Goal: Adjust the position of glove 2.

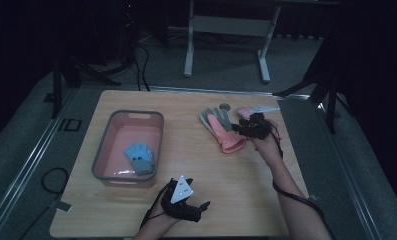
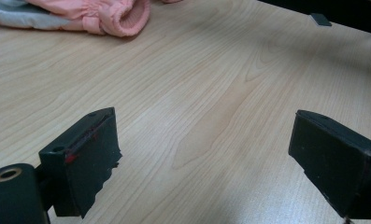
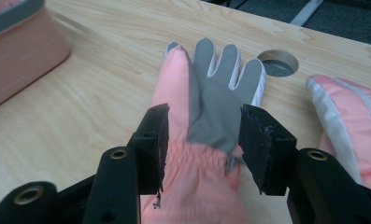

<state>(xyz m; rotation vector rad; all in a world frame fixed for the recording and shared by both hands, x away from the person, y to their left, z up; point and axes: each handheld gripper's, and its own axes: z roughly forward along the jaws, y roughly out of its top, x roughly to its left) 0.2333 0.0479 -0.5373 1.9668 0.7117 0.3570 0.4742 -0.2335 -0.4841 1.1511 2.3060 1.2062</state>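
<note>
The pink glove lies flat on the bench, well to the right of the tub, which already holds a blue glove. The right gripper straddles the pink glove near its wrist, jaws partly open on either side, nothing clamped yet. A second pink glove lies just beyond the first, farther from the tub.

The left gripper hovers over bare bench in front of the tub, jaws wide apart and empty.

Likely faults:
- Jaws closing on the top fabric layer only; the glove may slip out on lifting.
- Jaw tips pressing the bench and skidding.
- A limp glove draping over the tub rim on release.
</note>
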